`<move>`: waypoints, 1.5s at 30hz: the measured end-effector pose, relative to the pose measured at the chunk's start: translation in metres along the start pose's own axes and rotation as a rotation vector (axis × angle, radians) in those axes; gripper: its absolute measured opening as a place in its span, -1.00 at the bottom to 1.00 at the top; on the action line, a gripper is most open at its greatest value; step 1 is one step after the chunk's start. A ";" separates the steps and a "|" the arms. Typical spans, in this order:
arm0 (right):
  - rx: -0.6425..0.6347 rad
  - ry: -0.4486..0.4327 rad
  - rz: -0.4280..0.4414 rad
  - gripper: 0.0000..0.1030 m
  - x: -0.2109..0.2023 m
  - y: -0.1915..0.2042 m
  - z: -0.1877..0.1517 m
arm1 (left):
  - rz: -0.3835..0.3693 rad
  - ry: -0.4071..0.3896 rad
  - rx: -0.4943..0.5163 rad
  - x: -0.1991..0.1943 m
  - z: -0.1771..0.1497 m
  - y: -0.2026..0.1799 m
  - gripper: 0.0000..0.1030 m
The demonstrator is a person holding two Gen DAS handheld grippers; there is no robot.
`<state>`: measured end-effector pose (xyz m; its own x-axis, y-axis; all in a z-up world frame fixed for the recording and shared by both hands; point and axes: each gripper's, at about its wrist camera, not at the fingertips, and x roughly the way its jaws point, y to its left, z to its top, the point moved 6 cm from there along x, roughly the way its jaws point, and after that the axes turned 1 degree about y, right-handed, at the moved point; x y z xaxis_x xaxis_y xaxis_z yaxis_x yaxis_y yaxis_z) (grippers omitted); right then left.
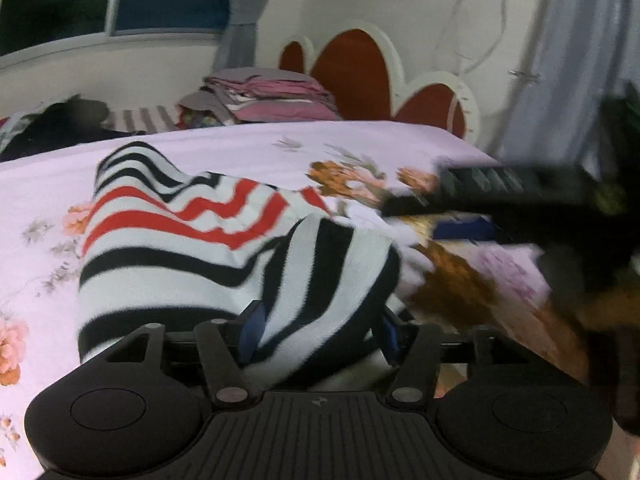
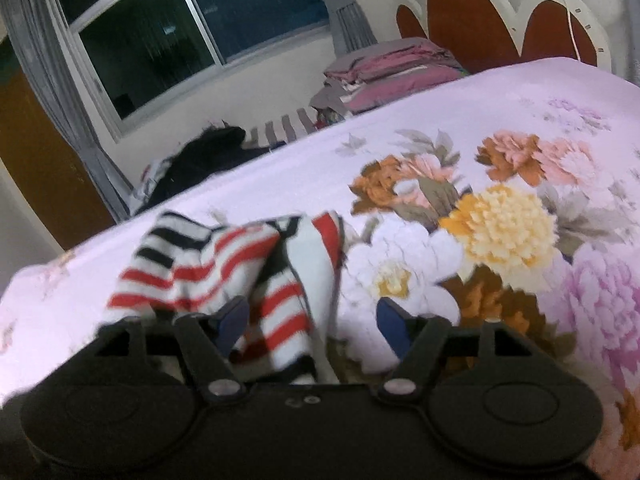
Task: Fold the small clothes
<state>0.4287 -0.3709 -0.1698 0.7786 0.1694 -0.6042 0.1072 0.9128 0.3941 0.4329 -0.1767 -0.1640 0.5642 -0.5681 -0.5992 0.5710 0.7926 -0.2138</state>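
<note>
A small striped garment (image 1: 208,240), white with black and red stripes, lies rumpled on the floral bedspread (image 1: 48,184). My left gripper (image 1: 320,328) is open, and a fold of the garment drapes between its blue pads (image 1: 252,332). In the right wrist view the same garment (image 2: 224,276) lies bunched at lower left. My right gripper (image 2: 314,324) is open with its jaws wide; the garment's edge lies between its blue pads (image 2: 394,320), nearer the left one. The right gripper also shows, blurred, in the left wrist view (image 1: 508,188).
A stack of folded pink and grey linens (image 2: 384,76) sits at the bed's far side by the red and white headboard (image 2: 472,12). A dark pile of clothes (image 2: 208,156) lies beyond the bed's far edge, under the window (image 2: 168,32).
</note>
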 end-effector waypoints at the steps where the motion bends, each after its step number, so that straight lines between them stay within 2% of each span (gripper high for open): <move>1: 0.013 0.009 0.028 0.49 0.003 0.003 0.004 | -0.011 0.008 -0.001 -0.007 -0.004 0.000 0.12; 3: 0.043 0.048 0.094 0.49 0.011 0.010 0.007 | -0.037 0.011 -0.020 -0.023 -0.007 0.002 0.12; 5: 0.076 0.105 0.149 0.56 0.021 0.017 0.006 | -0.027 -0.001 -0.043 -0.041 -0.010 0.010 0.12; 9: 0.107 0.223 0.215 0.57 0.052 0.029 -0.004 | 0.066 -0.057 -0.069 -0.074 -0.011 0.040 0.12; 11: 0.129 0.265 0.204 0.54 0.069 0.030 -0.011 | 0.114 -0.075 -0.089 -0.085 -0.010 0.057 0.12; 14: 0.152 0.310 0.229 0.21 0.084 0.036 -0.021 | 0.184 -0.075 -0.157 -0.087 -0.010 0.088 0.13; 16: 0.128 0.315 0.223 -0.08 0.089 0.043 -0.025 | 0.210 -0.072 -0.196 -0.085 -0.012 0.102 0.13; 20: 0.086 0.285 0.217 -0.49 0.090 0.052 -0.023 | 0.231 -0.063 -0.239 -0.077 -0.015 0.115 0.13; 22: 0.006 0.226 0.194 -0.58 0.077 0.059 -0.017 | 0.217 -0.065 -0.257 -0.067 -0.011 0.113 0.13; 26: -0.144 0.087 0.132 -0.60 0.046 0.067 0.003 | 0.176 -0.079 -0.251 -0.051 0.002 0.101 0.13; 29: -0.214 0.024 0.068 -0.60 0.028 0.057 0.011 | 0.139 -0.076 -0.243 -0.040 0.006 0.088 0.13; 32: -0.162 0.113 0.092 -0.60 0.043 0.036 0.001 | 0.115 -0.019 -0.236 -0.018 -0.002 0.078 0.13; 35: -0.098 0.186 0.081 -0.52 0.064 0.017 -0.013 | 0.160 0.023 -0.202 -0.001 -0.012 0.073 0.13; 39: -0.014 0.180 0.104 -0.42 0.056 0.009 -0.014 | 0.190 0.040 -0.183 0.003 -0.015 0.075 0.23; 43: 0.003 0.170 0.121 -0.16 0.028 0.007 -0.018 | 0.186 0.049 -0.189 0.003 -0.016 0.079 0.26; 45: -0.004 0.173 0.121 -0.15 0.015 0.003 -0.026 | 0.182 0.051 -0.201 0.001 -0.016 0.080 0.26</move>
<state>0.4245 -0.3558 -0.1953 0.6681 0.3390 -0.6623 0.0161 0.8834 0.4684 0.4696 -0.1100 -0.1945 0.6130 -0.4047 -0.6786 0.3301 0.9115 -0.2453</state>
